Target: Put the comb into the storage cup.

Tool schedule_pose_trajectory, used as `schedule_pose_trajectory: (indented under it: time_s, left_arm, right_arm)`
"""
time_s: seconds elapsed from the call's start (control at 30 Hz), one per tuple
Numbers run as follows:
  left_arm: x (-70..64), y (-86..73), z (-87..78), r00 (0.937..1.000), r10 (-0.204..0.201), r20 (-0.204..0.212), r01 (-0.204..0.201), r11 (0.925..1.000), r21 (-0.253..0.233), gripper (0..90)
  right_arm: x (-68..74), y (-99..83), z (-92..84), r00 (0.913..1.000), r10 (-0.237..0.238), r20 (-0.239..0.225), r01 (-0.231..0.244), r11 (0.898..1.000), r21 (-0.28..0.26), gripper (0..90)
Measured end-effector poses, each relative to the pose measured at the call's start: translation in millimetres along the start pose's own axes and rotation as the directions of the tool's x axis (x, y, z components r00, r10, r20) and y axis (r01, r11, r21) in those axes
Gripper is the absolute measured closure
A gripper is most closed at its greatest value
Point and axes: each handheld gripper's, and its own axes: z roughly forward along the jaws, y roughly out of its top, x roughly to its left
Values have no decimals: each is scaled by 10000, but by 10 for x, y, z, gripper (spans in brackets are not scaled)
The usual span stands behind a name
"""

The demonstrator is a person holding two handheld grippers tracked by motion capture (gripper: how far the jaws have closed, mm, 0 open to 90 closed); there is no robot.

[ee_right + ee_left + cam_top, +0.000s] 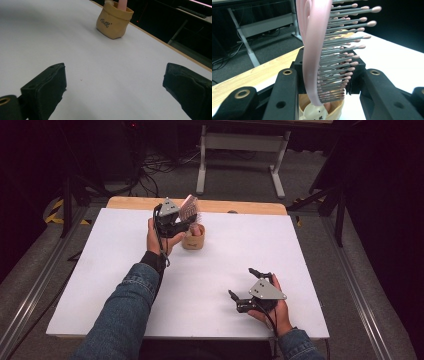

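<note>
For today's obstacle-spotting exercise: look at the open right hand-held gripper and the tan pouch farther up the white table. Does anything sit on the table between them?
Nothing visible does. Bare white table runs from the right hand-held gripper to the tan pouch. The pink hairbrush stands in the pouch, with the left hand-held gripper at the brush from the far side.

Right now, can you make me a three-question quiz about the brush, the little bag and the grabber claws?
1. Where is the hairbrush?
A. flat on the table
B. standing up in the small tan pouch
C. on the floor

2. What colour is the brush's body?
A. pink
B. green
C. blue

3. How is the right gripper?
A. shut on the pouch
B. shut on the brush
C. open, holding nothing

Answers:
1 B, its handle goes down into the pouch while the left gripper clamps it.
2 A, the left gripper view shows a pink back.
3 C, its jaws stand wide apart over the bare white table.
</note>
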Motion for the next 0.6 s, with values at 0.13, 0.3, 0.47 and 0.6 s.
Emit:
schedule_pose_trajectory:
  time_s: [0.13,0.3,0.47,0.6]
  left_arm:
    - [20,-4,26,9999,68,103,-68,10000,8,632]
    - [53,10,49,9997,135,-201,-132,9998,153,617]
    - [131,32,94,9941,143,-1073,-84,9984,558,566]
    - [194,28,101,9921,154,-1243,-62,9972,743,541]
  right_arm:
    - [3,-1,5,10000,-24,-51,24,10000,29,54]
    - [-1,-2,5,10000,-3,-50,3,10000,43,54]
    - [8,2,10,10000,-43,-89,43,10000,35,58]
    - [12,2,12,9999,-49,-108,49,10000,59,58]
